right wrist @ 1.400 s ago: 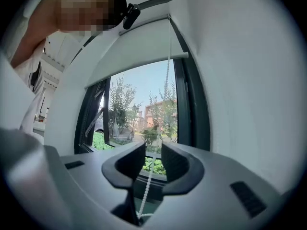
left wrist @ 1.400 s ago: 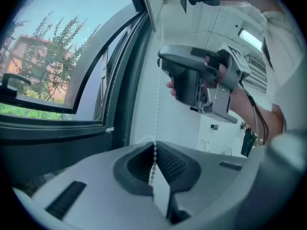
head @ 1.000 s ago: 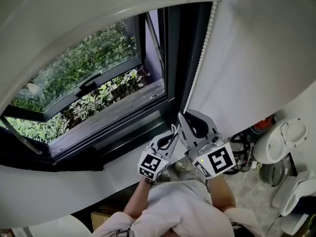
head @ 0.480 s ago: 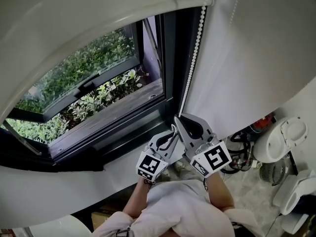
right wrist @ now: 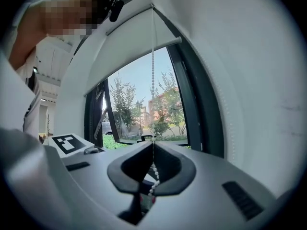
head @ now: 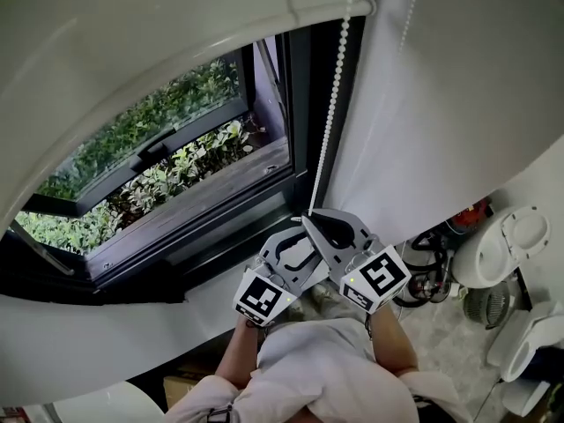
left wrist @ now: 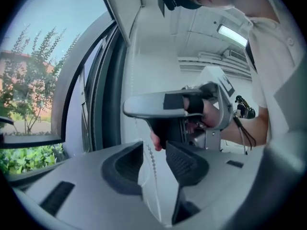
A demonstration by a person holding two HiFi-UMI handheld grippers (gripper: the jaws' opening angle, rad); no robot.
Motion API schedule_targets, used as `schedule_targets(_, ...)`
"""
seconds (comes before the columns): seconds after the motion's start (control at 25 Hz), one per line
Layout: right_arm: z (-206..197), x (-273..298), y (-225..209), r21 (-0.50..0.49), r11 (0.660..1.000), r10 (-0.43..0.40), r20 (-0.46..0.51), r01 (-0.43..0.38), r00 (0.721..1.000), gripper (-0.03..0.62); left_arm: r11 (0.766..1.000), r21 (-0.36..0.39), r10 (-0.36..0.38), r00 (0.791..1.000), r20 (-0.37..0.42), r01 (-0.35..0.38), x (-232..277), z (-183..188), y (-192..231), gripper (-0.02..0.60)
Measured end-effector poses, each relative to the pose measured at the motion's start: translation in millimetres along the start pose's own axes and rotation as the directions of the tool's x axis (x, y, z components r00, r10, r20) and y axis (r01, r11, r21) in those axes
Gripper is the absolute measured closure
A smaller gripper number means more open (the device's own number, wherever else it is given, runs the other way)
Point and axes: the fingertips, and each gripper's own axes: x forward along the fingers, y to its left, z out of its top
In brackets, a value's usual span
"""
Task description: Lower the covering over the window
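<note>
The white roller blind (head: 132,51) hangs over the upper part of the dark-framed window (head: 300,104); its bottom rail (right wrist: 139,56) crosses the glass. A white bead chain (head: 330,113) runs down from the rail's right end. My right gripper (head: 310,218) is shut on the bead chain (right wrist: 153,150), which rises taut above its jaws. Just below and left, my left gripper (head: 280,247) has just been opening. Its jaws now stand apart around a loose strand of bead chain (left wrist: 152,157) without pressing on it. The right gripper (left wrist: 168,104) shows right behind them.
The window sash (head: 154,152) is tilted open, with green shrubs outside. A white wall (head: 458,104) carrying a second chain strand (head: 407,16) stands to the right. White appliances (head: 507,249) and cables (head: 432,258) sit on the floor at the lower right.
The left gripper has let go of the chain, spread its jaws and risen slightly. The right gripper has pulled the chain downward. The blind's bottom rail sits a little lower.
</note>
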Motion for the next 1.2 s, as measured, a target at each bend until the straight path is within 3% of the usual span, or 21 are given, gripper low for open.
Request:
schedule_targets(0.2, 0, 1, 1, -0.034, 0.999, 0.009, -0.047, -0.011, 0.999, 0.594, 0.996, 0.085, -0.003, 0.998, 0.069, -0.002, -8, 29, 2, 0.423)
schedule_targets(0.32, -1, -3, -9, -0.049, 0.999, -0.015, -0.071, 0.011, 0.997, 0.594, 0.995, 0.100, 0.016, 0.997, 0.078, -0.024, -16, 38, 8, 0.423)
schedule_targets(0.44, -1, -7, -18, -0.051, 0.998, -0.032, -0.077, 0.029, 0.997, 0.594, 0.997, 0.065, 0.041, 0.993, 0.113, -0.048, -24, 47, 16, 0.423)
schedule_targets(0.64, 2, -9, -15, -0.051, 0.999, -0.022, -0.064, 0.018, 0.998, 0.594, 0.993, 0.116, 0.020, 0.997, 0.072, -0.028, -23, 51, 17, 0.423)
schedule_targets(0.88, 4, -9, -12, -0.072, 0.997, -0.007, -0.077, 0.001, 0.997, 0.594, 0.995, 0.098, -0.012, 1.000, -0.002, 0.012, -14, 32, 8, 0.423)
schedule_targets(1.04, 6, -3, -3, -0.151, 0.988, -0.008, -0.098, -0.007, 0.995, 0.594, 0.994, 0.104, -0.031, 0.999, -0.022, 0.033, -7, 26, 1, 0.423)
schedule_targets(1.2, 8, 2, 2, -0.285, 0.958, -0.020, -0.128, -0.017, 0.992, 0.592, 0.992, 0.124, -0.030, 1.000, -0.011, 0.031, -8, 35, -1, 0.423)
